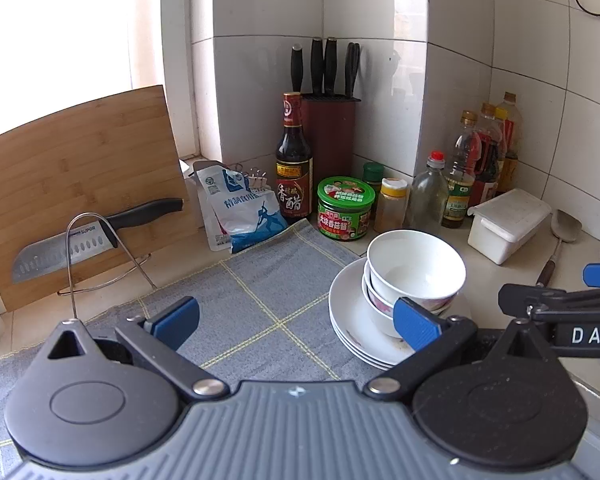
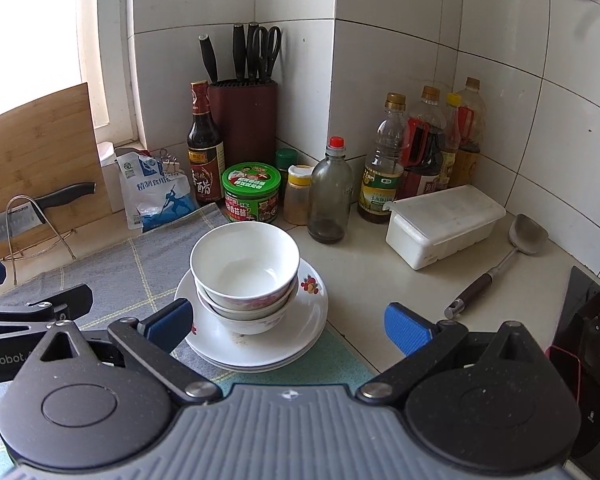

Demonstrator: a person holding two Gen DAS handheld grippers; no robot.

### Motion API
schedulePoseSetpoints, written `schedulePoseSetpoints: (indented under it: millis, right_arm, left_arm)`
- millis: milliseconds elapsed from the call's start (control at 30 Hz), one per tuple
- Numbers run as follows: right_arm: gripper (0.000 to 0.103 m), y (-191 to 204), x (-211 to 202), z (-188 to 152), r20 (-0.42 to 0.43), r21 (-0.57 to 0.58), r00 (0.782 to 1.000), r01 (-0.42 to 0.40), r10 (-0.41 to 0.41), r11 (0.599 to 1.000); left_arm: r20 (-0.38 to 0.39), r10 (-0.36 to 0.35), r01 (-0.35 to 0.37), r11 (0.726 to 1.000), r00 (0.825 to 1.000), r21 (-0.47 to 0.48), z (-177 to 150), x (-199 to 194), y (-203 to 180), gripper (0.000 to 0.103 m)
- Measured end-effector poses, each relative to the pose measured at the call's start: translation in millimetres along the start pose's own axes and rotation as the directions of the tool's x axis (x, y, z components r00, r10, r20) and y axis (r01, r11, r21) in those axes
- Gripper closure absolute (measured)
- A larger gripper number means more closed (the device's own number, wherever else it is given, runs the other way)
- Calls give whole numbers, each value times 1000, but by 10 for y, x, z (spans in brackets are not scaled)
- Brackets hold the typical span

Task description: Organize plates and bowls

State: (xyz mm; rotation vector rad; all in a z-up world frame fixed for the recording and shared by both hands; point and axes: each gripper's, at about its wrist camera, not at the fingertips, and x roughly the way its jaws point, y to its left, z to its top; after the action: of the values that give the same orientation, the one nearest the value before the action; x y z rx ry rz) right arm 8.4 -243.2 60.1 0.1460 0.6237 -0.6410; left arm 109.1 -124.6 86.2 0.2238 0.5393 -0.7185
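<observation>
Three white bowls (image 2: pixel 245 264) sit nested on a stack of white plates (image 2: pixel 300 332) with a red flower print, at the right edge of a grey checked mat (image 1: pixel 260 304). In the left wrist view the same bowls (image 1: pixel 416 264) and plates (image 1: pixel 352 320) lie to the right. My left gripper (image 1: pixel 296 320) hangs open over the mat, its right fingertip just in front of the plates. My right gripper (image 2: pixel 288 326) is open too, low in front of the stack, with the plates between its blue pads and nothing held.
Behind the stack stand a green-lidded jar (image 2: pixel 252 192), a vinegar bottle (image 2: pixel 205 148), a knife block (image 2: pixel 244 120), several oil and sauce bottles (image 2: pixel 420 148) and a white lidded box (image 2: pixel 444 224). A ladle (image 2: pixel 500 264) lies right. A cutting board (image 1: pixel 76 184) and knife (image 1: pixel 84 244) on a rack lean left.
</observation>
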Motion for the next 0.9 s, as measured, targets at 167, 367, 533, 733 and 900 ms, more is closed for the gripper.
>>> schedulePoseSetpoints:
  millis: [167, 367, 533, 733, 900]
  right_arm:
    - [0, 0, 7, 27, 4, -7, 1000, -9, 9, 1000]
    - [0, -6, 23, 44, 6, -12, 1000, -12, 12, 1000]
    - [0, -14, 32, 50, 4, -11, 1000, -13, 13, 1000]
    - [0, -26, 59, 55, 9, -16, 1000, -13, 13, 1000]
    - [0, -26, 86, 57, 9, -20, 1000, -16, 16, 1000]
  left_arm:
    - [0, 7, -7, 1000, 1000, -7, 20, 19, 0, 1]
    - [-2, 12, -12, 1000, 1000, -11, 23, 33, -14, 1]
    - [-8, 16, -16, 1000, 1000, -13, 30, 52, -34, 1]
    - [-10, 19, -19, 1000, 1000, -14, 39, 73, -53, 1]
    - [-12, 24, -24, 1000, 1000, -18, 44, 98, -69, 1]
